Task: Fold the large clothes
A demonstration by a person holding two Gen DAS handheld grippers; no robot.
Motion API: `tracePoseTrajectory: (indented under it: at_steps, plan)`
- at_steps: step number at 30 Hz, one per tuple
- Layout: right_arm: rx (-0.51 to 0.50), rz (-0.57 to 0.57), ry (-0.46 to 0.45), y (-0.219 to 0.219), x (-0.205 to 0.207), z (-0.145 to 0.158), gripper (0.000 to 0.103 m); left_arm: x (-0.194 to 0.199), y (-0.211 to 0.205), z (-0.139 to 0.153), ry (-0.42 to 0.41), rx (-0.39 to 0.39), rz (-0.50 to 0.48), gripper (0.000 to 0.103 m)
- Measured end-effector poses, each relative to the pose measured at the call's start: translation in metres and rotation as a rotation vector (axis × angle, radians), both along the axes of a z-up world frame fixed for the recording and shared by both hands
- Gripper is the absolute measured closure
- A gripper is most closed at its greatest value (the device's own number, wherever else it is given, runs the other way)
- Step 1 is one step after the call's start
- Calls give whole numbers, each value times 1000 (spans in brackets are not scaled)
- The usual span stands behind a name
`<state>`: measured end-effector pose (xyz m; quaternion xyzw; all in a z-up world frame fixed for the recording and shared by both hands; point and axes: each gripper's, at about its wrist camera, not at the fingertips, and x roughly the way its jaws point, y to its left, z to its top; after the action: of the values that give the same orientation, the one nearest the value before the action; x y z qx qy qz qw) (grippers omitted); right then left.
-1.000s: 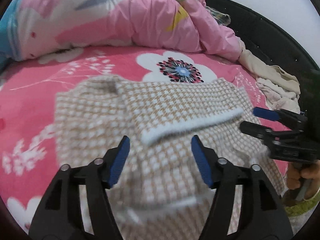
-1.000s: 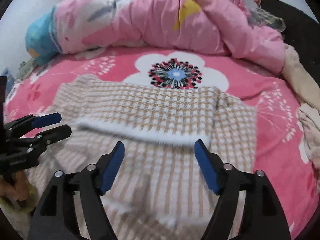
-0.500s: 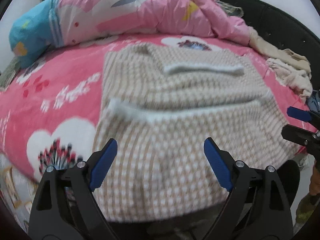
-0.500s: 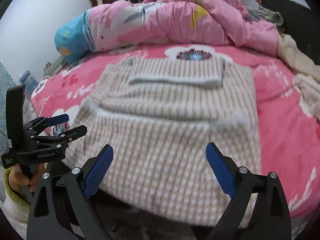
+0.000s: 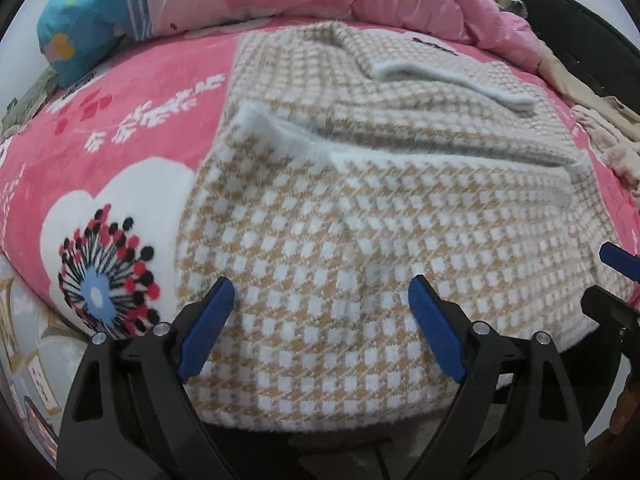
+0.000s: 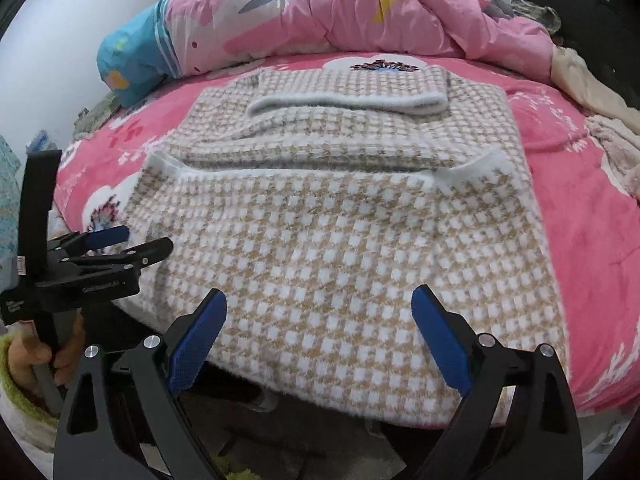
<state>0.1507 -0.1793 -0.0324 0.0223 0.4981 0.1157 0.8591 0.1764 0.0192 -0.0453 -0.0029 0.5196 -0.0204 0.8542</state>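
Tongs spread wide and empty, we hover the left tongs (image 5: 320, 320) and right tongs (image 6: 318, 334) at the near hem of the checked sweater (image 6: 340, 240). It lies flat on the pink bed (image 6: 580, 200), sleeves folded across, apparently ready for our next fold.

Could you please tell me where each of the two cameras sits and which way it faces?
Left wrist: rides the left tool, facing across the beige-and-white checked knit sweater on the pink floral bedsheet; its open blue-padded fingers and the right tool's tip show.
Right wrist: rides the right tool, facing the same way; its open fingers, the left tool and the gripping hand show.
Shared: sweater, bedsheet, the rumpled pink quilt.
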Motion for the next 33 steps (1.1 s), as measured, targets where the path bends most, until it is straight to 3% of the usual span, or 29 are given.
tracePoseTrajectory:
  at_steps: [3,5,20,33]
  plan:
    - [-56,6,45,4,7,-25,12,-3,-3,-4,-12,23,9,14]
    - [-40,9,40,2,6,-33,12,-3,-5,-6,-8,28,14,13]
    - [-61,15,-22,11,12,0,12,-4,-4,-11,-20,38,42,8]
    - [-57,21,4,20,32,-28,12,-2,-5,-10,-20,46,39,8]
